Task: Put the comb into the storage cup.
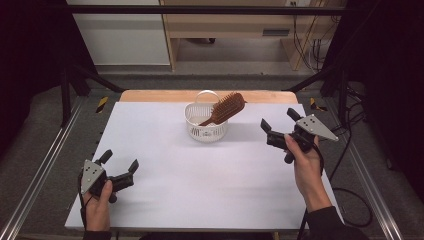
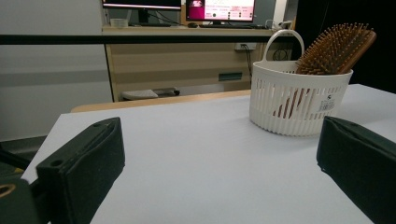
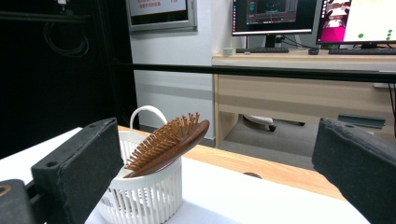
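Both sets of fingers stand spread, gripping nothing: the left gripper (image 1: 120, 170) low at the surface's (image 1: 165, 150) near corner, the right gripper (image 1: 280, 127) raised beside the white basket (image 1: 206, 127), where the wooden hairbrush (image 1: 227, 107) leans (bristles up).

The hairbrush (image 1: 226, 108) handle drops into the white basket (image 1: 205, 131), its lower end hidden behind the slatted wall. In the left gripper view, the basket's label (image 2: 328, 103) is too small to read. The counter (image 1: 200, 200) near edge hides the person's elbows.
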The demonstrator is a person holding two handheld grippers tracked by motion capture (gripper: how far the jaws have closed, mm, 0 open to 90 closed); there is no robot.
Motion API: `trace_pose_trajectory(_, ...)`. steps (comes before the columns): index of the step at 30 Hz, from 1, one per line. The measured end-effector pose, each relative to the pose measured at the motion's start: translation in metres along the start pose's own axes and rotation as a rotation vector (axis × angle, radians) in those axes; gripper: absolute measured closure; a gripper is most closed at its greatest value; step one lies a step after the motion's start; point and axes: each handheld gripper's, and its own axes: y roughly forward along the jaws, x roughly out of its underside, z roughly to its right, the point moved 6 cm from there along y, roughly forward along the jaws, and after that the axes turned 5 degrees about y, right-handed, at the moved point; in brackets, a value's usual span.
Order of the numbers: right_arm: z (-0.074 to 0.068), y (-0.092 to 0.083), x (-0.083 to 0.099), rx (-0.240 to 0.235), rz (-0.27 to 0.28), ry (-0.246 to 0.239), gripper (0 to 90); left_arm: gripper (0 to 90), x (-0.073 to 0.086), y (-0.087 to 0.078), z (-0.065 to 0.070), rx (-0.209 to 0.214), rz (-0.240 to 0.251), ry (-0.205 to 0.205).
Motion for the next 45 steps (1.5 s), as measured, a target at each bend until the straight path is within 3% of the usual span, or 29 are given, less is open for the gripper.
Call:
trace_pose_trajectory(22,0.013,-0.030,0.022,0.018,0.006,0.006,2.1,1.1,0.000,-0.004,0.010,0.030,0.005,0.025)
trace_pose_trajectory(37,0.020,-0.041,0.038,0.026,0.005,0.014,2.6,1.0,0.000,-0.010,0.009,0.036,0.014,0.000)
trace_pose_trajectory(45,0.021,-0.049,0.047,0.023,0.000,0.010,2.7,1.0,0.000,-0.015,0.013,0.046,0.009,0.008)
